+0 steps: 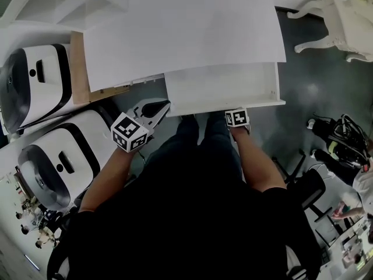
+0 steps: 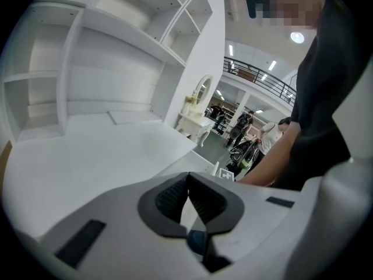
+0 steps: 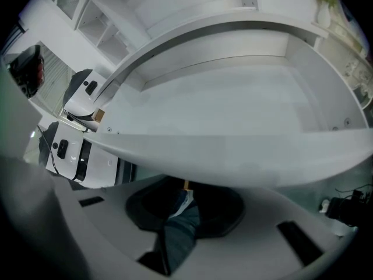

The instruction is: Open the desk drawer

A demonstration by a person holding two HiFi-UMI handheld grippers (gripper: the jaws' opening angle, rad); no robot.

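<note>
Since the drawer (image 1: 221, 89) already stands well out from under the worktop (image 1: 175, 34), I judge little remains: right gripper (image 3: 185, 186) fingers closed beneath its front edge, left gripper (image 1: 161, 109) closed on nothing alongside.

The drawer (image 1: 221, 89) is jutting from the desk (image 1: 180, 34) at your twelve o'clock; your left gripper (image 1: 154, 111) is sitting at its seven o'clock corner, right gripper (image 1: 237, 118) at five.

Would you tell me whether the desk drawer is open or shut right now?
Open: the drawer sticks out from under the desk top, its bare inside showing.
</note>
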